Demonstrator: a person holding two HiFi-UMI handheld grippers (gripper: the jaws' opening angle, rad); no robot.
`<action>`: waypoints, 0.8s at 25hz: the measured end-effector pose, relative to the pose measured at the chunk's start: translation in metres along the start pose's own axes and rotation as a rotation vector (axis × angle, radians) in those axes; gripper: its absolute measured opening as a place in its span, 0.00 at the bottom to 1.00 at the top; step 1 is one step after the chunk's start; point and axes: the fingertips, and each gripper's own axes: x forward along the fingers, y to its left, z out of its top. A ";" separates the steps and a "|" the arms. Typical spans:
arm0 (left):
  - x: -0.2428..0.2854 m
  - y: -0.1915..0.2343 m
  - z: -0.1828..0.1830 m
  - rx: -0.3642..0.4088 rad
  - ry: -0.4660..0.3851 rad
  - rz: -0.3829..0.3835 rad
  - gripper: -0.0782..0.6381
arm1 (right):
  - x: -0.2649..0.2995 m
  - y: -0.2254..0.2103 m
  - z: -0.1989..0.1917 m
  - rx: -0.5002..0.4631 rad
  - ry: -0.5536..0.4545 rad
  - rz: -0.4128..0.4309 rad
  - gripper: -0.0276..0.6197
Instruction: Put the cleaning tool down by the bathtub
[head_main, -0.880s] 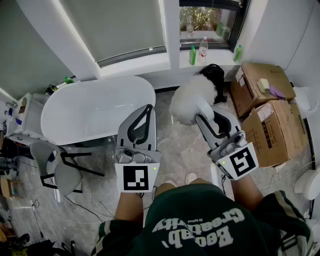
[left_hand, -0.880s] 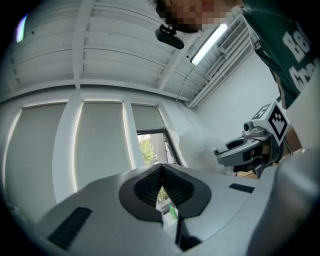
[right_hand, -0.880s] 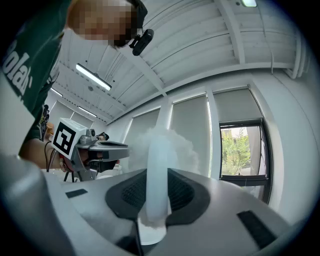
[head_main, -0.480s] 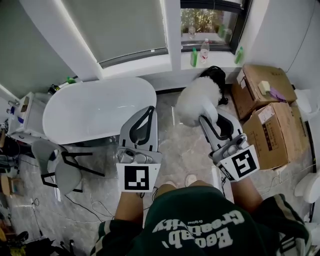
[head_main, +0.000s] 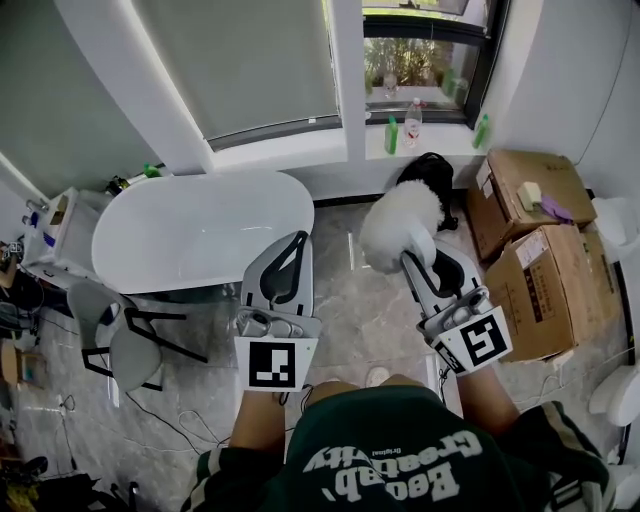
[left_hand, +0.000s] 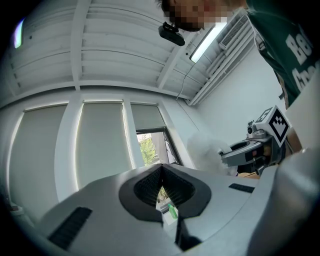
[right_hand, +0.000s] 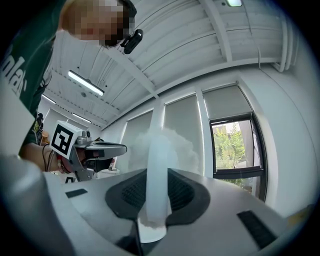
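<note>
My right gripper (head_main: 418, 243) clamps the handle of the fluffy white duster (head_main: 398, 222), held above the floor (head_main: 350, 295) right of the bathtub (head_main: 200, 235); my left gripper (head_main: 295, 245) is closed on nothing, near the tub's end.

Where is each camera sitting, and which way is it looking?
Head view: on the person's head, looking down at the bathtub, left claw, right claw and green shirt.
Left gripper view: rides the left claw, looking up past its shut jaws at the window.
Right gripper view: rides the right claw, looking up along the duster it grips.
Shared: each gripper view catches the other claw; both see the window.
</note>
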 end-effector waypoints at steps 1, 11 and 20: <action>0.002 -0.003 0.002 -0.002 -0.003 0.001 0.12 | -0.002 -0.002 0.001 0.007 -0.009 0.006 0.19; 0.015 -0.041 0.009 -0.009 -0.004 -0.020 0.12 | -0.026 -0.017 -0.004 0.024 -0.015 0.023 0.19; 0.019 -0.055 0.014 -0.049 -0.023 -0.002 0.12 | -0.042 -0.030 -0.003 0.052 -0.028 0.000 0.19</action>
